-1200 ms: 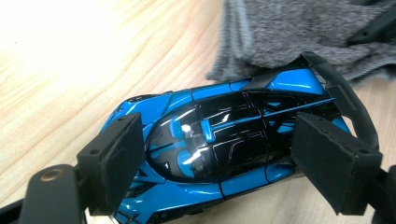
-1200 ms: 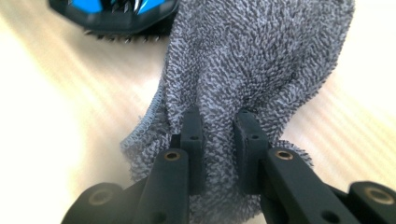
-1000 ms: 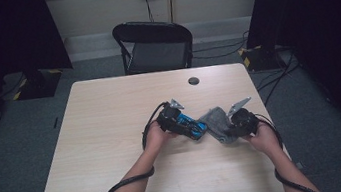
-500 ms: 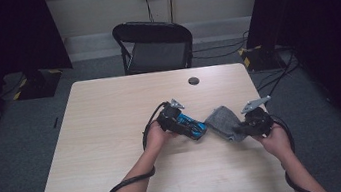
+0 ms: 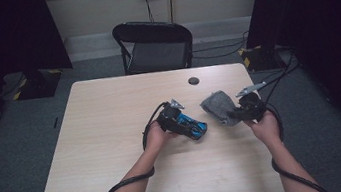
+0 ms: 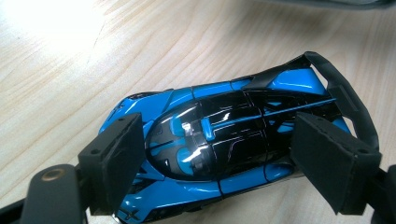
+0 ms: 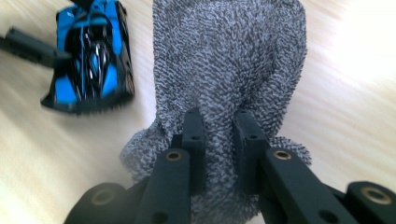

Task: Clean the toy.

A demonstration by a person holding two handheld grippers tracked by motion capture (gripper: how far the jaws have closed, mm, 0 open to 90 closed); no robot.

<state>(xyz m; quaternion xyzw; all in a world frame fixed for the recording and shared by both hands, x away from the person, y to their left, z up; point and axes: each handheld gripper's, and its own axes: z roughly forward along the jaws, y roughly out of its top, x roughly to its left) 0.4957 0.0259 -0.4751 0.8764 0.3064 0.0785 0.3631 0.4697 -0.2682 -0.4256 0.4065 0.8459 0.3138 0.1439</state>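
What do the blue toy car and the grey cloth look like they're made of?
Toy car: probably painted plastic or die-cast metal, hard to tell which; its glossy blue and black shell reflects light sharply. Cloth: soft looped terry or microfibre, matte, nubby, bunching in folds.

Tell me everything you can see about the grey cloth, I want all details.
The grey cloth is a small piece of speckled, looped terry-like fabric, dark and light grey mixed. It is bunched, not flat. The right gripper pinches its near edge between closed jaws, and the rest hangs away from them, over the pale wooden table. It is at the table's right part, right of the blue toy car, apart from it.
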